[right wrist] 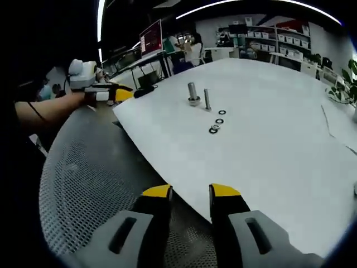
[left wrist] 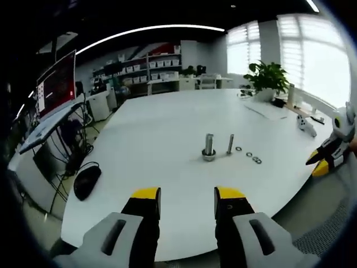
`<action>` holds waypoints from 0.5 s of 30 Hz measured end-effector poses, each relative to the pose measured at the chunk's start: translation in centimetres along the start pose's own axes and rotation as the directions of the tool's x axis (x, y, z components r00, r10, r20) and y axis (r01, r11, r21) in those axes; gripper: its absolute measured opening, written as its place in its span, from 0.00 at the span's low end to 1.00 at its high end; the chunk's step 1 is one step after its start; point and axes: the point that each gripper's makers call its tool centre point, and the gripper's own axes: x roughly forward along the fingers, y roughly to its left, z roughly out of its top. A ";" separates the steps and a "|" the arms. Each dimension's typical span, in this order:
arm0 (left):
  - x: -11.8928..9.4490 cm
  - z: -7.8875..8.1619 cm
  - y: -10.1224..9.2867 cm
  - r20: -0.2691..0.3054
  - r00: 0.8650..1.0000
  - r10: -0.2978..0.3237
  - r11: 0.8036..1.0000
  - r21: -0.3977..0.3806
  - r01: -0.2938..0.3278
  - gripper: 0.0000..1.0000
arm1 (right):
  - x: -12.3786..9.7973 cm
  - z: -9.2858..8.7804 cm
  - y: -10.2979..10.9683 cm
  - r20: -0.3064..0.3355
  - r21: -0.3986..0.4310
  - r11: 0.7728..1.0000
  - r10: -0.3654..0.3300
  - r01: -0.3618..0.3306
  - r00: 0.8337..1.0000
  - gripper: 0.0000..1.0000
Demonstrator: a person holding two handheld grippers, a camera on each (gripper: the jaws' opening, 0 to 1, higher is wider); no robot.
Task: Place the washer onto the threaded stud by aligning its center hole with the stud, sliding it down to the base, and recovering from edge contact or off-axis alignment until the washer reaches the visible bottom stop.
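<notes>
Washers and studs on the white table. In the left gripper view, 3 small ring-shaped washers (left wrist: 249,154) lie flat in a short row on the white table (left wrist: 167,145), the last one (left wrist: 256,160) nearest the table edge; whether that last spot holds 1 washer or 2 overlapping cannot be told. Just beside the row stands a thin threaded stud (left wrist: 230,143), upright, and next to it a thicker stud (left wrist: 208,147) rising from a round base. No washer sits on either stud.

In the right gripper view, the same washers (right wrist: 218,120) run in a line toward the camera from the thin stud (right wrist: 207,99), with the thick stud (right wrist: 193,93) beside it.

The left gripper (left wrist: 187,196) hangs near the table edge, well apart from the studs, its 2 yellow-tipped jaws spread with a clear gap and nothing between them. It also shows at the left of the right gripper view (right wrist: 111,93), held by a person's arm (right wrist: 50,111).

The right gripper (right wrist: 191,191) is over the table edge above a grey mesh chair (right wrist: 89,184), jaws likewise parted and empty. Its yellow tip enters the left gripper view at the right (left wrist: 326,159).

Surroundings: a black mouse (left wrist: 86,180), a monitor (left wrist: 56,84), a potted plant (left wrist: 269,75) and shelving (left wrist: 145,70) beyond.
</notes>
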 end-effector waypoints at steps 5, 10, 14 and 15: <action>0.1 0.0 0.8 0.007 0.999 0.043 0.999 0.000 -0.043 0.36 | -0.2 1.0 -0.5 0.016 0.005 1.000 0.015 -0.015 1.000 0.29; 0.1 0.0 0.9 0.009 0.999 0.045 0.999 -0.009 -0.045 0.35 | 0.3 2.8 -2.6 0.011 -0.010 1.000 -0.007 0.007 1.000 0.29; 0.1 -0.2 0.9 0.007 0.999 0.036 0.999 -0.016 -0.036 0.34 | 1.4 4.0 -4.0 0.007 -0.013 1.000 -0.014 0.014 1.000 0.29; 0.1 -0.3 0.9 0.002 0.999 0.034 0.999 -0.013 -0.034 0.34 | 1.8 4.4 -4.5 0.009 -0.015 1.000 -0.021 0.021 1.000 0.29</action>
